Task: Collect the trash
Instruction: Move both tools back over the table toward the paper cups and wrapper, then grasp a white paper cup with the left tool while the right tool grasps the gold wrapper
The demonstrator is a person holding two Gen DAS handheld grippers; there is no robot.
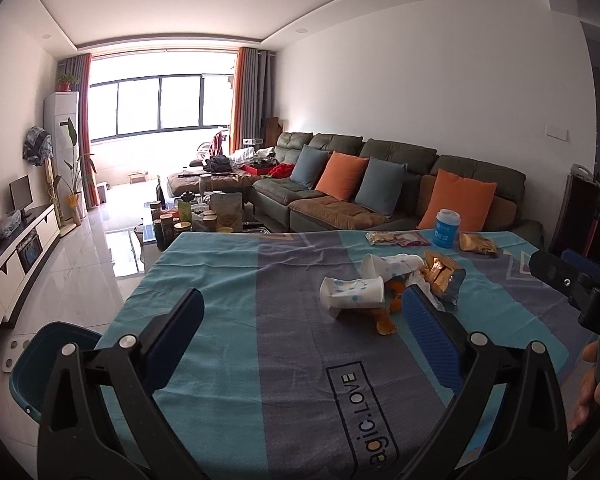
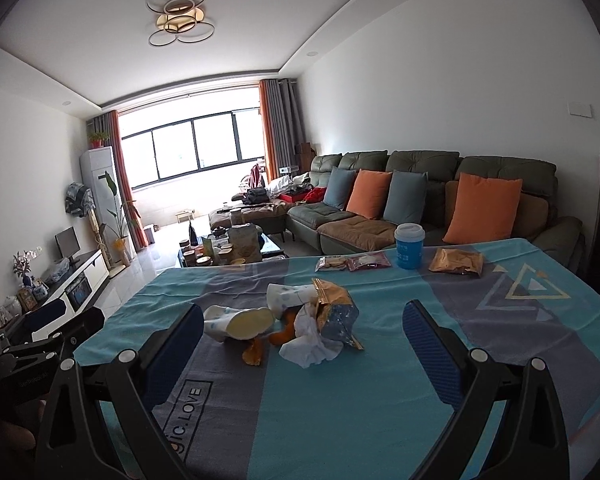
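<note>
A heap of trash lies mid-table: two crushed white paper cups (image 1: 352, 293) (image 2: 236, 322), a torn gold snack bag (image 1: 444, 278) (image 2: 336, 312), a crumpled white tissue (image 2: 310, 344) and orange peel (image 1: 386, 322) (image 2: 254, 354). My left gripper (image 1: 304, 328) is open and empty, short of the heap, which lies by its right finger. My right gripper (image 2: 304, 344) is open and empty, the heap between and just beyond its fingers. The right gripper also shows at the right edge of the left wrist view (image 1: 568, 280). A blue bin (image 1: 44, 364) stands left of the table.
The table carries a blue and grey cloth (image 1: 236, 280). At its far edge stand a blue tub with a white lid (image 2: 409, 246), sealed snack packets (image 2: 352, 262) and a gold packet (image 2: 456, 261). Beyond are a green sofa (image 2: 420, 184) and a crowded coffee table (image 1: 196, 216).
</note>
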